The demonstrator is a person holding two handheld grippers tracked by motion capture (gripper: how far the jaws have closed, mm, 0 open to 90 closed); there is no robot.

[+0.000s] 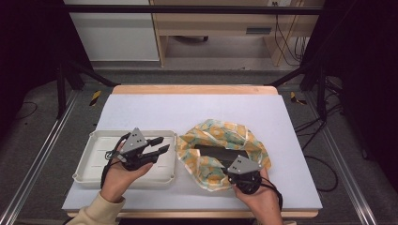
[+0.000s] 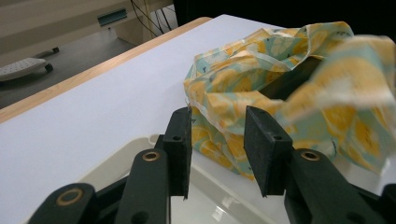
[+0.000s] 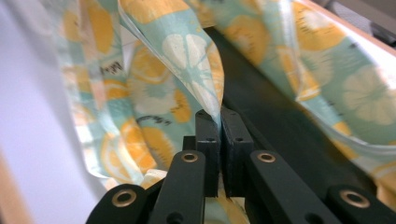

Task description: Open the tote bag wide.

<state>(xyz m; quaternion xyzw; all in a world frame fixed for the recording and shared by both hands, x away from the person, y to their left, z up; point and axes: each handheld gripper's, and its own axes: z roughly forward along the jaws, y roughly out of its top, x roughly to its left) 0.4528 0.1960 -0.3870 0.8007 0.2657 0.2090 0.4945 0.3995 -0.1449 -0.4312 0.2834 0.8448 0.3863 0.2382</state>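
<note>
The right gripper (image 3: 220,122) pinches a fold of the lemon-print cloth (image 1: 211,138) (wrapped around a dark box (image 1: 220,152)). The left gripper (image 1: 162,144) hovers over the white tray (image 1: 94,140), jaws apart.

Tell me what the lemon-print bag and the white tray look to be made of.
Lemon-print bag: thin woven fabric, probably cotton, matte; it crumples softly and folds where the right gripper pinches it. White tray: likely moulded plastic, smooth, slightly glossy; rounded rim, and its floor shines in the left gripper view.
</note>
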